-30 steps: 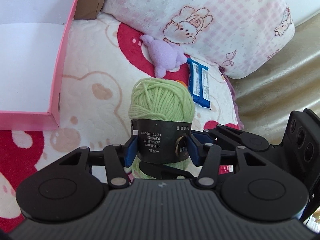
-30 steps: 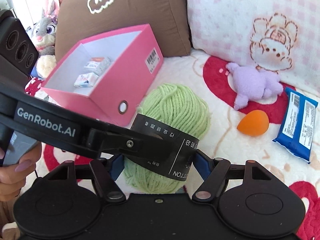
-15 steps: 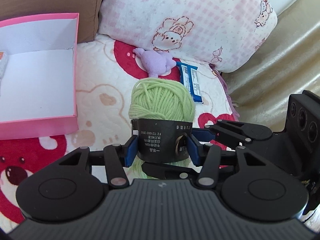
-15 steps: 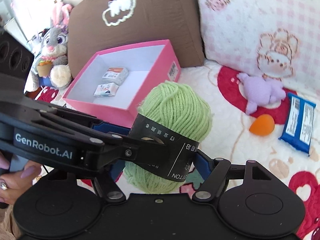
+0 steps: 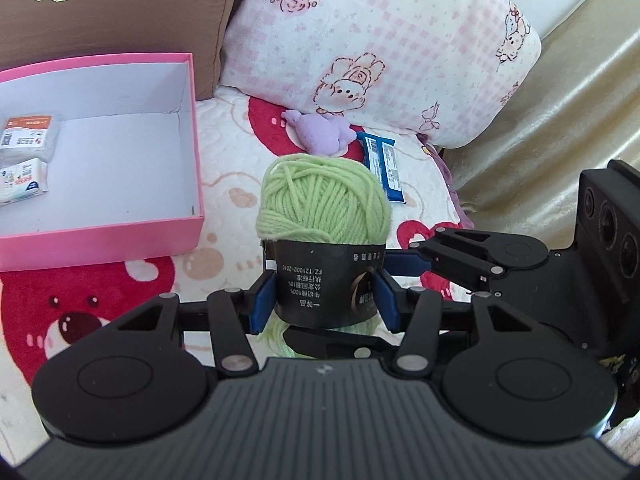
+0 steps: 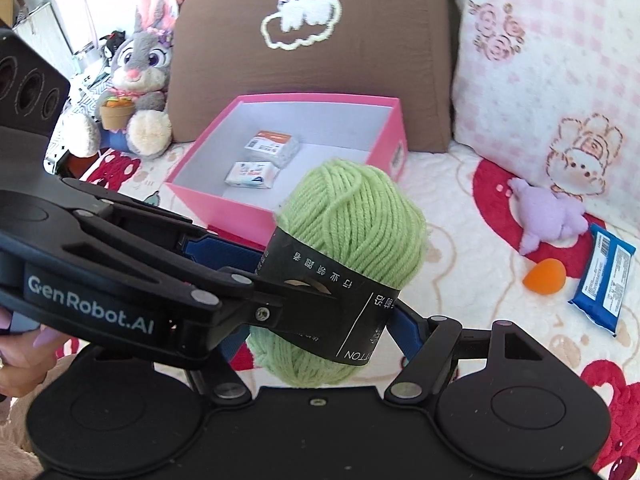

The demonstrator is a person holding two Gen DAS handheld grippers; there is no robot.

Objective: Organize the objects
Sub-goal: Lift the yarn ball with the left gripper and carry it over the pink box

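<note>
Both grippers' fingers [image 5: 262, 306] are clamping the yarn ball [image 5: 324, 200] by its black label, left gripper [image 5: 323, 304] & right gripper [image 6: 316, 312] crossing at it, holding it above the blanket w/ long axis pointing away, pink box [image 6: 224, 204] lying just beyond-left toward the brown cushion.

Surface: we see a bear-print blanket [image 6: 460, 264].
On it: pink box [image 6: 224, 204], purple toy [image 6: 548, 216], orange sponge [image 6: 545, 277], blue packet [image 6: 604, 276].
</note>
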